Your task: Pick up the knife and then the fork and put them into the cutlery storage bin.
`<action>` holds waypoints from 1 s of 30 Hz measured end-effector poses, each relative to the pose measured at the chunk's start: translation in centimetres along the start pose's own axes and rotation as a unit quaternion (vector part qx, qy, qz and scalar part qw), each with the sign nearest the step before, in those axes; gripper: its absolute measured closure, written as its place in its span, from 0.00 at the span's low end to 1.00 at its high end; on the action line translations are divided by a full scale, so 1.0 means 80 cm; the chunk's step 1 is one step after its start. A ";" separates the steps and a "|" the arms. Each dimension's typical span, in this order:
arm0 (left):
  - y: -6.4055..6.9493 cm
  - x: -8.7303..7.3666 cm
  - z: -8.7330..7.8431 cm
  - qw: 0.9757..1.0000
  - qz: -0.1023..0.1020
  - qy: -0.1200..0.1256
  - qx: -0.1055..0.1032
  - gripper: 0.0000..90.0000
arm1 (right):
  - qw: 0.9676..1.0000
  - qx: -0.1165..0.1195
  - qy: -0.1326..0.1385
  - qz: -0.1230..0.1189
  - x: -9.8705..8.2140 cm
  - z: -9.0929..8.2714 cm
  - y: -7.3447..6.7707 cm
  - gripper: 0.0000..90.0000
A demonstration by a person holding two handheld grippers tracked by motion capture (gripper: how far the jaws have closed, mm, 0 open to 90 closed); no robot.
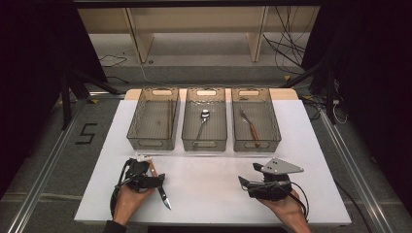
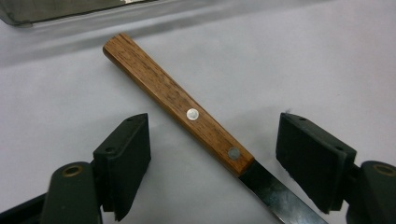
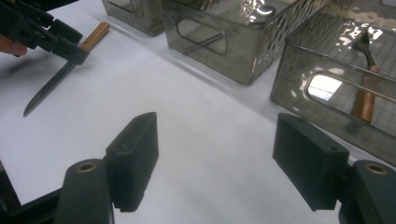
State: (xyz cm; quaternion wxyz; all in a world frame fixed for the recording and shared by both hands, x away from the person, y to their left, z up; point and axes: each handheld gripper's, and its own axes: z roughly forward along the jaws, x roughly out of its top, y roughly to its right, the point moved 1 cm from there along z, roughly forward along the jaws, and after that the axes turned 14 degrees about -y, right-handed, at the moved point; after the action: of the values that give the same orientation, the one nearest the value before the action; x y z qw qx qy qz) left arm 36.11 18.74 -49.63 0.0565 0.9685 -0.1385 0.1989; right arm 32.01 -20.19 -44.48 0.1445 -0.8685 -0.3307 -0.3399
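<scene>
Left gripper view: flat wooden, two-riveted knife [image 2: 187,114] handle.

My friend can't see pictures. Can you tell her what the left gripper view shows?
A knife with a brown wooden handle lies slantwise on the white table, between the open black jaws of the left gripper, which do not touch it.

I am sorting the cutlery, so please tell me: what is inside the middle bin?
The middle bin holds one metal spoon, lying lengthwise with its bowl toward the far end. Nothing else shows on its floor; the tinted near wall blurs the spoon's handle tip.
</scene>
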 end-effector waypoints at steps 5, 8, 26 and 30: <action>0.003 0.001 0.002 1.000 0.006 -0.002 0.011 0.28 | 1.000 0.001 -0.001 -0.001 -0.001 0.001 -0.001 0.35; 0.003 0.002 0.002 1.000 0.004 0.001 0.013 0.29 | 1.000 0.003 -0.004 -0.002 -0.002 0.002 -0.003 0.36; 0.001 -0.001 -0.002 1.000 0.025 0.007 0.013 0.60 | 1.000 0.002 -0.005 -0.007 -0.002 0.003 -0.007 0.37; 0.002 -0.001 -0.003 0.999 0.034 0.007 0.010 0.69 | 1.000 0.001 -0.005 -0.008 -0.002 0.004 -0.008 0.37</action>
State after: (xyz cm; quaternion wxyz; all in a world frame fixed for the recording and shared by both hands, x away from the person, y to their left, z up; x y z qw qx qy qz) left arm 35.89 18.66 -49.46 0.0411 0.9624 -0.1688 0.2086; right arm 31.65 -19.66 -44.81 0.1413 -0.8673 -0.3388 -0.3362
